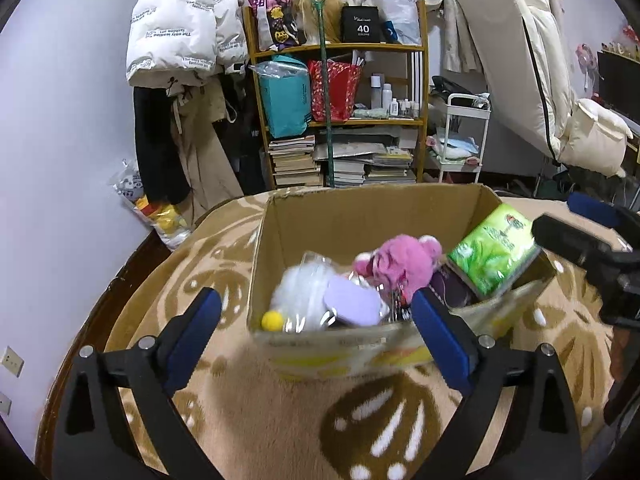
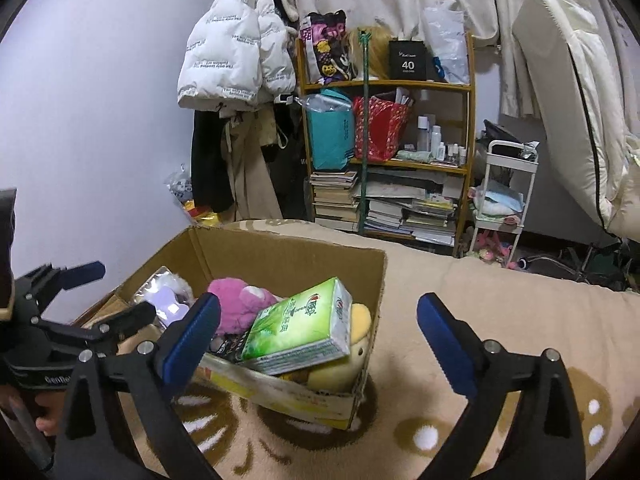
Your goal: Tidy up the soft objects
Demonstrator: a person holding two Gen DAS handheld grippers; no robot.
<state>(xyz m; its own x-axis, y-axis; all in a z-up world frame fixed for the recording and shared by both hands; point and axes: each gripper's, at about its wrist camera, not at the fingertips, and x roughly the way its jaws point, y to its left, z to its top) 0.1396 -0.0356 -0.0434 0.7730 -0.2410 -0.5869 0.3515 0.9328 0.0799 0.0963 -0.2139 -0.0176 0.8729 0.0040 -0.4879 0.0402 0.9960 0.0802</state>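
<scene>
An open cardboard box [image 1: 360, 216] [image 2: 280, 256] stands on a tan patterned blanket. It holds a pink plush toy [image 1: 400, 264] [image 2: 236, 300], a green tissue pack [image 1: 496, 252] [image 2: 300, 328], a white fluffy item in plastic with a purple patch [image 1: 320, 296] [image 2: 168, 300], and a yellow plush [image 2: 352, 352]. My left gripper [image 1: 316, 316] is open and empty, just in front of the box's near wall. My right gripper [image 2: 318, 316] is open and empty, near the box's right corner. Each gripper shows in the other's view, the left [image 2: 80, 292] and the right [image 1: 580, 232].
The blanket [image 1: 280, 420] [image 2: 500, 320] covers the surface around the box. Behind stand a wooden shelf [image 1: 336, 108] [image 2: 388, 152] with bags and books, a white jacket [image 1: 180, 28] on a rack, a white cart [image 1: 464, 136] and a leaning mattress [image 1: 520, 60].
</scene>
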